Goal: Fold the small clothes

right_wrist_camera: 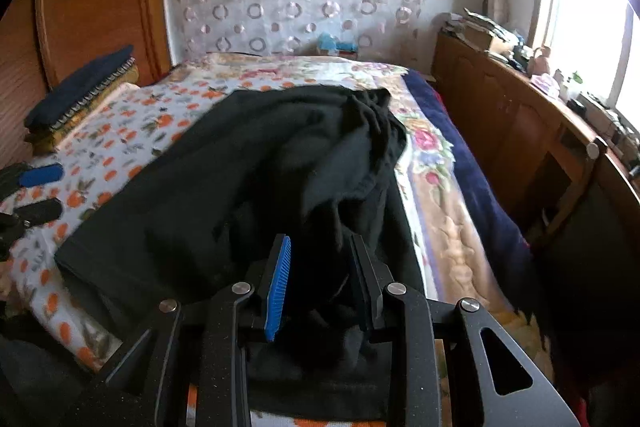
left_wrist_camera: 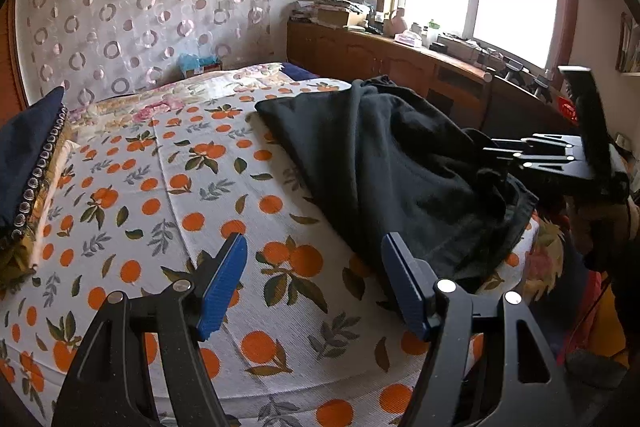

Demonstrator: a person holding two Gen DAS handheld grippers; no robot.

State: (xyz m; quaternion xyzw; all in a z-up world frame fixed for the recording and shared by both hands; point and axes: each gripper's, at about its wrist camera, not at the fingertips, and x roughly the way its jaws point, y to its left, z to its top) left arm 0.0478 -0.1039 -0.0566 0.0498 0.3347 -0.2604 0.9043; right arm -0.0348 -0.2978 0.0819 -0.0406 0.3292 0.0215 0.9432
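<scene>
While a fold of the soft, matte black garment [right_wrist_camera: 256,167] is pinched between the ribbed blue pads of the right gripper [right_wrist_camera: 320,291], its rumpled bulk is spread across the orange-printed, finely ribbed bedsheet [left_wrist_camera: 132,187]. The left gripper [left_wrist_camera: 316,283] is held open and empty over the sheet, just beside the cloth's edge.

The black garment [right_wrist_camera: 256,167] hides the right gripper [right_wrist_camera: 320,287]'s far pad, its near hem is cut off, and the windowsill clutter [left_wrist_camera: 420,35] is unreadably small.
</scene>
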